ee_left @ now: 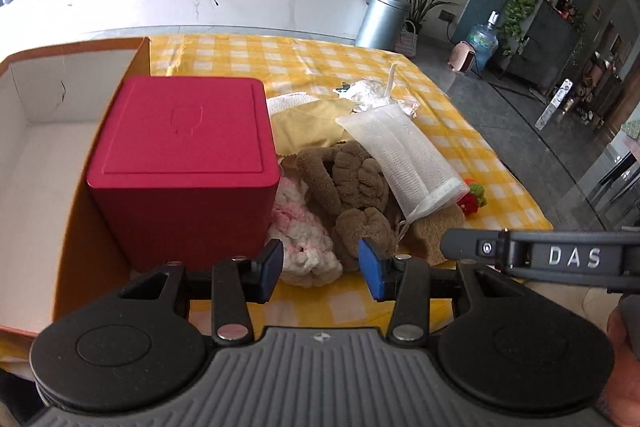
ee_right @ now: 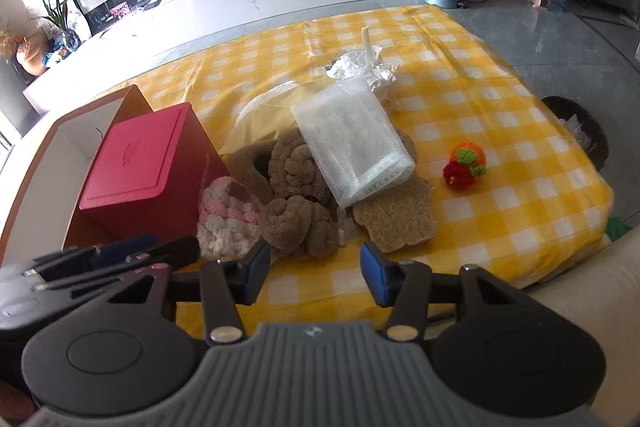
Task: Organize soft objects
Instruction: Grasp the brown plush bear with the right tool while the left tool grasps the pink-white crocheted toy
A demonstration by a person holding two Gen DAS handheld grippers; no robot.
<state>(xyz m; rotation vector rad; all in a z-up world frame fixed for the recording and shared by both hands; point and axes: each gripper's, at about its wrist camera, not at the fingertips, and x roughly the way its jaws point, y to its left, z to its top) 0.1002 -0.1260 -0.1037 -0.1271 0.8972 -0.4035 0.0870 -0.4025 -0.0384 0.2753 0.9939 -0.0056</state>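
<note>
A heap of soft things lies on the yellow checked cloth (ee_right: 480, 99): a pink-and-white knitted piece (ee_left: 304, 243) (ee_right: 224, 215), a brown plush toy (ee_left: 352, 183) (ee_right: 296, 179), a white mesh packet (ee_left: 404, 159) (ee_right: 352, 147), a toast-shaped brown sponge (ee_right: 400, 219) and a yellow cloth (ee_left: 308, 127). A small red, orange and green knitted toy (ee_right: 464, 167) sits apart to the right. My left gripper (ee_left: 320, 267) is open just in front of the knitted piece. My right gripper (ee_right: 316, 273) is open before the plush toy, holding nothing.
A red lidded box (ee_left: 184, 167) (ee_right: 148, 171) stands against the heap, inside an open orange cardboard box (ee_left: 48, 131) with white walls. A crinkled plastic bag with a stick (ee_right: 364, 67) lies behind the heap. The table's right edge drops to a grey floor.
</note>
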